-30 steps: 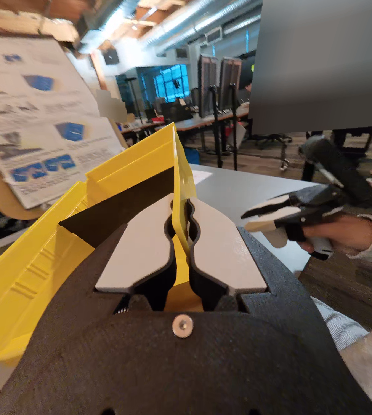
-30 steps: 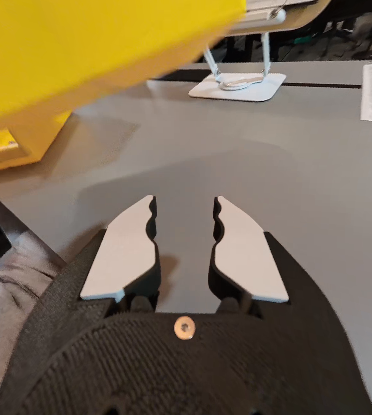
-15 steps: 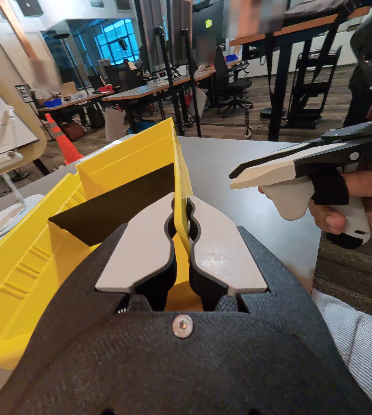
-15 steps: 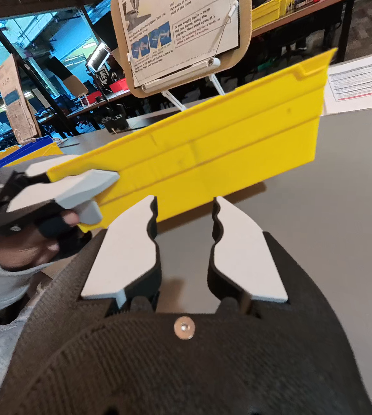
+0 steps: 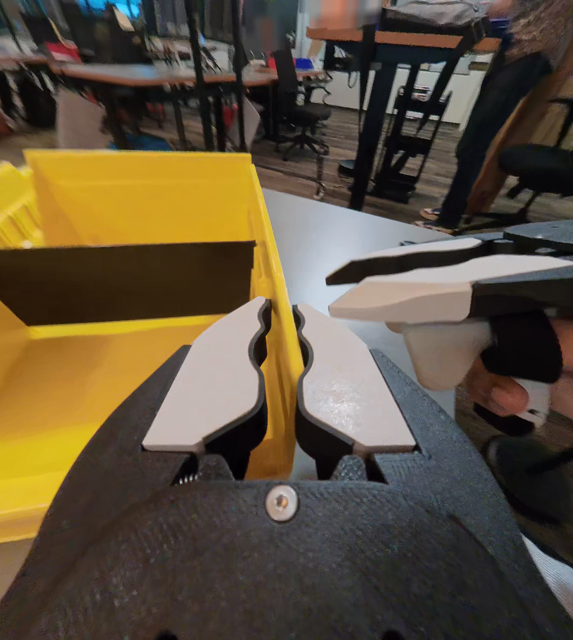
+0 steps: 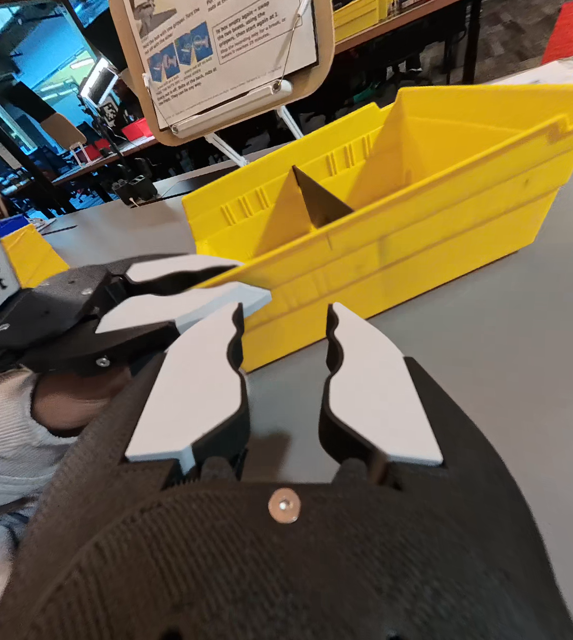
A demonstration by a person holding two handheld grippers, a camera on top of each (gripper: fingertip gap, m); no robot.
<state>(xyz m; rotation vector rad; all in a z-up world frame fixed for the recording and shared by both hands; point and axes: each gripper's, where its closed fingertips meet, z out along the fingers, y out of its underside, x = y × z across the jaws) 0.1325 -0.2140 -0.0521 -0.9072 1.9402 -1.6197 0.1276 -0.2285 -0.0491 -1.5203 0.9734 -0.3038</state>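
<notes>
Yellow bin [image 6: 399, 249] stretches lengthwise toward the frame's upper right on the grey table [image 6: 486, 363], its near wall pinched by the left gripper [image 5: 282, 311], while the right gripper [image 6: 283, 318] hovers spread and empty beside.

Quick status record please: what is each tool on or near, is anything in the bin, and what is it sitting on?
left tool: shut on the near side wall of the yellow bin
right tool: open, empty, beside the bin's near wall
bin contents: none visible; black divider splits it in two
bin support: far end on the grey table; near end unclear
behind bin: instruction board on a stand
</notes>
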